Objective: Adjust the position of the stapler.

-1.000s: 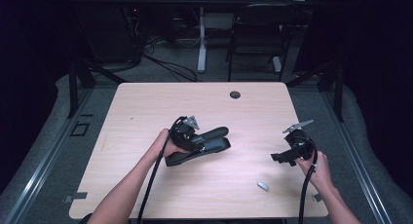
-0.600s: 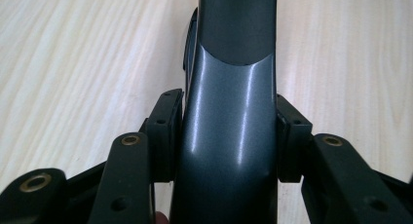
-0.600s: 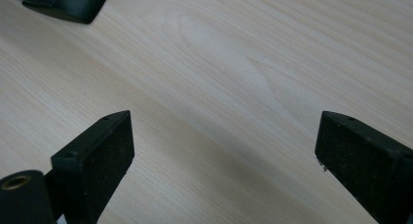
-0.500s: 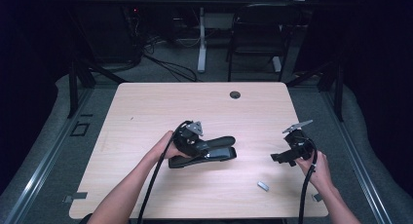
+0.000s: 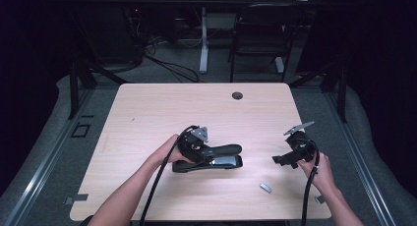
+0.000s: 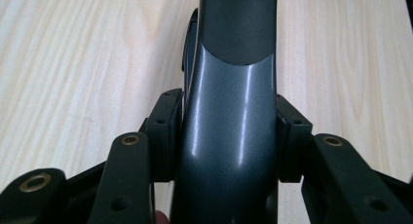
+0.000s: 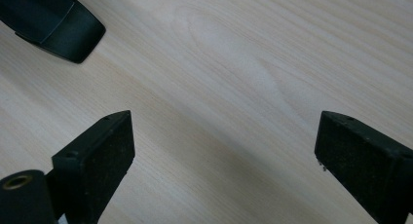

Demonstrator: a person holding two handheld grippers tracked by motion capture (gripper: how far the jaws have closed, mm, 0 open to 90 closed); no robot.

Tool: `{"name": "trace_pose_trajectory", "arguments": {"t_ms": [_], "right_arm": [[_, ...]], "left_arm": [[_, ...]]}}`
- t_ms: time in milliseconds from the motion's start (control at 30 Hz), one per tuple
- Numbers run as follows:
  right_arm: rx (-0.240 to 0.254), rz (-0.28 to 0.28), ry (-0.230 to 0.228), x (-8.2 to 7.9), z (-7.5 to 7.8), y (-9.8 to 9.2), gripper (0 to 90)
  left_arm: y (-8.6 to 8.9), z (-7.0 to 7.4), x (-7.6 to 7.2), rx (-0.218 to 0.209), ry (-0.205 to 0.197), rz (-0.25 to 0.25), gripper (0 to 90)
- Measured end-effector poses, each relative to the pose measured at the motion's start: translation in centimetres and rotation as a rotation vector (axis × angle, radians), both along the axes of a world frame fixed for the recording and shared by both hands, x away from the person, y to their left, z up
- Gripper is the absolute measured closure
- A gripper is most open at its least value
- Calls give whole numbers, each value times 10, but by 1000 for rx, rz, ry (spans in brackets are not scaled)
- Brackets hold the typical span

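A person seated at a light wooden table [image 5: 147, 113] works a hand-held gripper in each hand. The left gripper [image 5: 209, 155], held low over the middle of the tabletop, is clamped on a black stapler [image 5: 219, 157] that lies lengthwise across the table, its nose pointing toward the person's right. In the left gripper view the stapler's [image 6: 234, 112] glossy dark top arm runs straight up between the two black jaws, and the pads [image 6: 165, 131] press against it from either side, with the pale wood grain showing beyond. The right gripper [image 5: 281, 159] hovers near the table's right edge, well apart from the stapler, aimed back toward it; a grey three-cornered plate stands on its top and a black cable [image 5: 309, 196] trails down along the person's forearm. In the right gripper view its jaws stand wide apart with nothing but bare table [image 7: 243, 78] between them, and the rounded nose of the stapler [image 7: 53, 24] shows in the upper left corner. A small grey metal piece [image 5: 265, 187], too small to identify, lies on the wood near the front edge, between the two hands. A dark round grommet [image 5: 237, 95] sits in the tabletop near its far edge.
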State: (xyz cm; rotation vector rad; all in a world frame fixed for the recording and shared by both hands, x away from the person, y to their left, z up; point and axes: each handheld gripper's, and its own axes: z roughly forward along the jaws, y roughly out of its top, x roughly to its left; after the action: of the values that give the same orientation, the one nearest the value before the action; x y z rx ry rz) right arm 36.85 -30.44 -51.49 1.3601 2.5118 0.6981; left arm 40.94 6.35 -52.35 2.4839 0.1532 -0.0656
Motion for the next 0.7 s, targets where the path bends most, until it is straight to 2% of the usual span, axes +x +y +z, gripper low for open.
{"name": "trace_pose_trajectory", "arguments": {"t_ms": [167, 233, 333, 367, 400, 700], "right_arm": [[0, 8, 1, 0, 0, 1, 71], [6, 15, 3, -1, 0, 2, 79], [-1, 28, 3, -2, 0, 4, 93], [-6, 32, 6, -2, 0, 4, 95], [5, 35, 6, -2, 0, 5, 96], [-5, 41, -3, -3, 0, 6, 125]], "left_arm": [[0, 0, -3, -4, 0, -38, 544], [0, 0, -4, 4, 11, -65, 543], [0, 1, -5, 8, 20, -78, 543], [0, 0, -7, 4, 6, -67, 543], [0, 1, -7, 13, 19, -77, 543], [1, 0, -14, 8, 11, -65, 542]]}}
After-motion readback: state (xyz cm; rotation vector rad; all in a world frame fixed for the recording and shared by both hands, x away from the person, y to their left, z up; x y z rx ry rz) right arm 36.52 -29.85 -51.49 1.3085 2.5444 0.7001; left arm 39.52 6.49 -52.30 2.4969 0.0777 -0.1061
